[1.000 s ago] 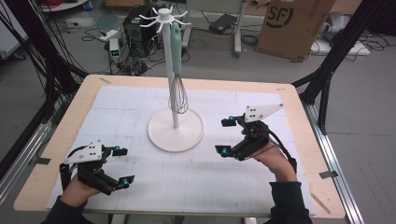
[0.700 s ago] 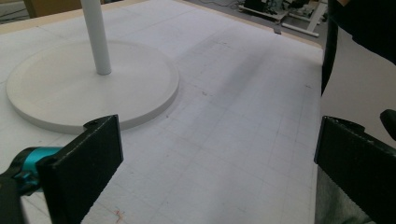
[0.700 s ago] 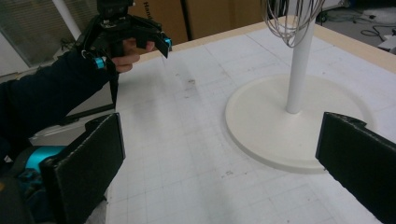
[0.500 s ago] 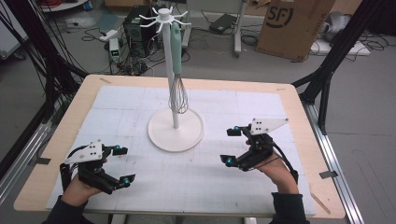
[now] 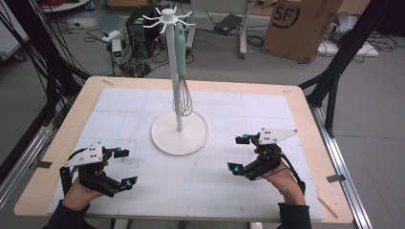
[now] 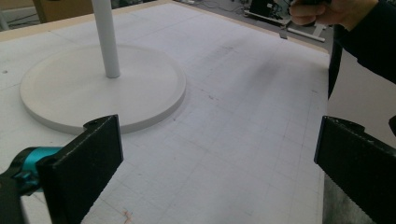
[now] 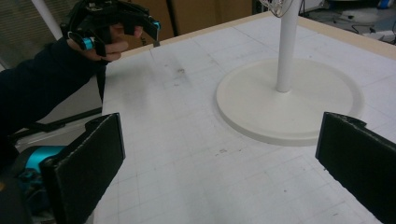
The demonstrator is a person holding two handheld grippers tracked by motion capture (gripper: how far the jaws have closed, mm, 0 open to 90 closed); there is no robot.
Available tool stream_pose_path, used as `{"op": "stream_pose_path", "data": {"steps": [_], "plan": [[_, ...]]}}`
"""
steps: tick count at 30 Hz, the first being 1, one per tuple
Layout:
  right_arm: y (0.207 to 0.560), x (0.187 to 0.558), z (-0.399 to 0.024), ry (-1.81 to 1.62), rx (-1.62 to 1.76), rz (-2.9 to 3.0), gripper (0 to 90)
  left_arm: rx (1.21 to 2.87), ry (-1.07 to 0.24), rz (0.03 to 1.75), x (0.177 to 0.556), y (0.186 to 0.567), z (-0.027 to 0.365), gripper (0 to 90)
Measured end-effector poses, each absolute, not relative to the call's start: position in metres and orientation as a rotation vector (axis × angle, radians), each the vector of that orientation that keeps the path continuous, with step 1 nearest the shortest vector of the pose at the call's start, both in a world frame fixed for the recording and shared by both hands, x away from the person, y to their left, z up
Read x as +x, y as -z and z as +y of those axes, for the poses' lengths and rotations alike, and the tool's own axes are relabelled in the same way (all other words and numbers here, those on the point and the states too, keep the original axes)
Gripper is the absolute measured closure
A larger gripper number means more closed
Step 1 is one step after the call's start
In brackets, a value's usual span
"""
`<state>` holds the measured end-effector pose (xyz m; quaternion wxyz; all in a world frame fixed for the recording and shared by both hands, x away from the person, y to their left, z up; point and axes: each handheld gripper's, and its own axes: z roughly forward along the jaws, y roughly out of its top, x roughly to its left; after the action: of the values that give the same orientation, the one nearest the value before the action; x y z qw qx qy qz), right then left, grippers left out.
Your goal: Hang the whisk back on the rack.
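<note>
A white rack stands mid-table on a round base [image 5: 165, 138], and a whisk [image 5: 182, 98] with a mint-green handle hangs from its top beside the pole [image 5: 173, 57]. My left gripper [image 5: 125, 168] is open near the front left of the mat, with nothing between its jaws. My right gripper [image 5: 237, 154] is open at the front right, also with nothing in it. From the left gripper [image 6: 219, 163], the base [image 6: 102, 91] lies ahead to the left. Along the right gripper [image 7: 224, 158], the base [image 7: 289, 100] lies ahead to the right, with the whisk wires [image 7: 275, 5] at the top edge.
A white gridded mat [image 5: 215, 191] covers most of the wooden table [image 5: 329, 157]. Black frame struts [image 5: 334, 71] stand at both sides, and a cardboard box [image 5: 301, 24] and cables lie on the floor beyond. The other hand's gripper [image 7: 107, 23] shows far left in the right gripper view.
My right gripper has drawn back from the rack toward the table's front edge, still open. The left gripper has stayed where it was.
</note>
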<state>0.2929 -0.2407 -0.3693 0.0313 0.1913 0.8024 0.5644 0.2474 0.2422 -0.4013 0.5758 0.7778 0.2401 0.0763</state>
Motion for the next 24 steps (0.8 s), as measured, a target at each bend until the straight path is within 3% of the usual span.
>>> {"op": "stream_pose_path", "data": {"steps": [24], "plan": [[0.399,0.272,-0.255,-1.759,0.648,2.407,0.0,1.815,-0.188,0.577,0.249,0.406,0.242,1.7]]}}
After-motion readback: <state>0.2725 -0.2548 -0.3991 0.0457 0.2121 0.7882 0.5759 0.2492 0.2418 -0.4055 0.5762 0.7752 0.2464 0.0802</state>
